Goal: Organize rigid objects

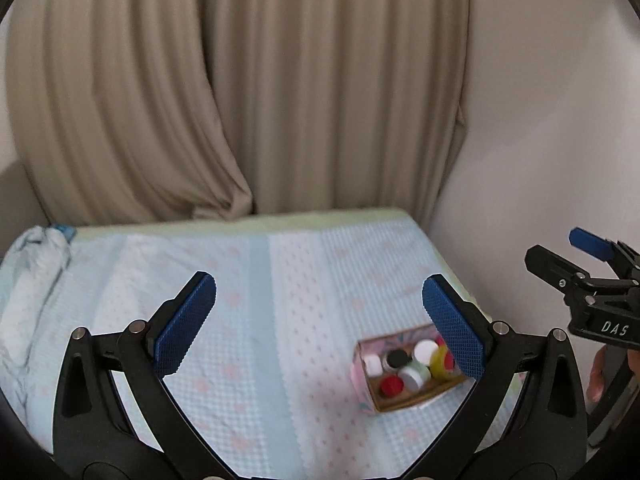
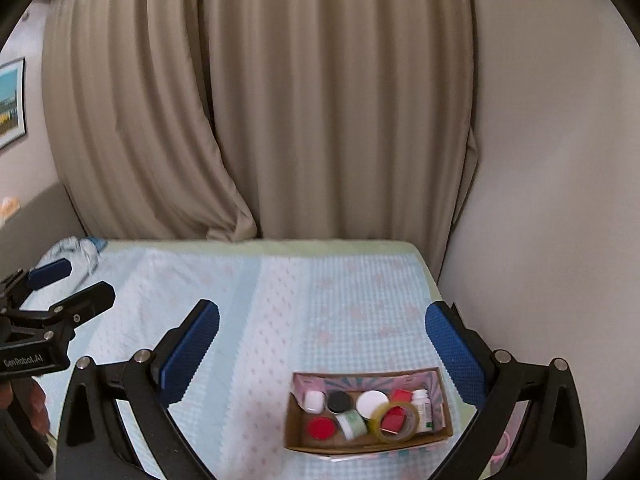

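A shallow cardboard box with a pink patterned rim stands on the bed at the right. It also shows in the left wrist view. In it lie several small things: a red lid, a black lid, a white lid, a roll of yellow tape, a white bottle. My left gripper is open and empty above the bed, left of the box. My right gripper is open and empty, above and behind the box.
The bed has a light blue patterned sheet. A crumpled cloth lies at its far left corner. Beige curtains hang behind. A white wall runs along the right edge of the bed.
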Available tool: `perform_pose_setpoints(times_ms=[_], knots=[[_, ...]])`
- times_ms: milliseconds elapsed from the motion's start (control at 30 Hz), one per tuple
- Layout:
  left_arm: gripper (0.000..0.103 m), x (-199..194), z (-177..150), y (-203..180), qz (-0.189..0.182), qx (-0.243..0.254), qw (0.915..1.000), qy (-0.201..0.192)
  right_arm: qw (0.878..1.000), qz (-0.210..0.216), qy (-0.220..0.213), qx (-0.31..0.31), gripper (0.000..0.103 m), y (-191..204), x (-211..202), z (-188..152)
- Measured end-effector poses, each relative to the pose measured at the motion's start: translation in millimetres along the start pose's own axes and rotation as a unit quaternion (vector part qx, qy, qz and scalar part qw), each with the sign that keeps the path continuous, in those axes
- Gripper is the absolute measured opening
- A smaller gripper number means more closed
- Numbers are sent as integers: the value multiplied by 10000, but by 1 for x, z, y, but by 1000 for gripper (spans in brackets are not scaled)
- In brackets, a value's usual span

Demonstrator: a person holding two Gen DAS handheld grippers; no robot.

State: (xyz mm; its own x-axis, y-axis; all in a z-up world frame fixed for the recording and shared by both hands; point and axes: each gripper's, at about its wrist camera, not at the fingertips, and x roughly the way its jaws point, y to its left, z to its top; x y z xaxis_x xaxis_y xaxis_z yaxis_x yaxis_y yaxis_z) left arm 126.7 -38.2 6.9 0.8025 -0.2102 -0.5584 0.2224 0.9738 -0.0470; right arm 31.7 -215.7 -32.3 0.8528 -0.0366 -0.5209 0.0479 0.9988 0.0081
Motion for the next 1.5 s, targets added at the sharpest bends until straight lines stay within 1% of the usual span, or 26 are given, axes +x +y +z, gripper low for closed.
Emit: perform_pose_setpoints(times_ms=[67, 133, 333, 467, 833, 1100, 1500], knots=[[103, -14, -2, 6, 106, 8, 9997, -212, 9999, 34, -98, 90, 103, 5, -11, 2], [103, -25, -7, 12, 203, -29, 9991, -375, 9998, -46, -182, 47, 103, 12, -18, 1], [103, -42, -17, 24, 332, -187, 9976, -583, 9995, -20, -324, 52, 103, 22, -30, -7], [103, -52, -21, 28, 380, -281, 9969, -633, 9992, -10, -400, 9, 103, 24, -37, -7], [103, -68, -24, 26, 506, -203, 9963, -668, 9983, 33, -580, -47, 103, 25, -46, -10], [103, -67, -23, 21, 550, -139, 9962, -657, 9981, 34, -607, 36, 103, 23, -47, -10], [103, -68, -24, 19, 511, -130, 9965, -651, 9981, 35, -614, 32, 103, 25, -46, -11]])
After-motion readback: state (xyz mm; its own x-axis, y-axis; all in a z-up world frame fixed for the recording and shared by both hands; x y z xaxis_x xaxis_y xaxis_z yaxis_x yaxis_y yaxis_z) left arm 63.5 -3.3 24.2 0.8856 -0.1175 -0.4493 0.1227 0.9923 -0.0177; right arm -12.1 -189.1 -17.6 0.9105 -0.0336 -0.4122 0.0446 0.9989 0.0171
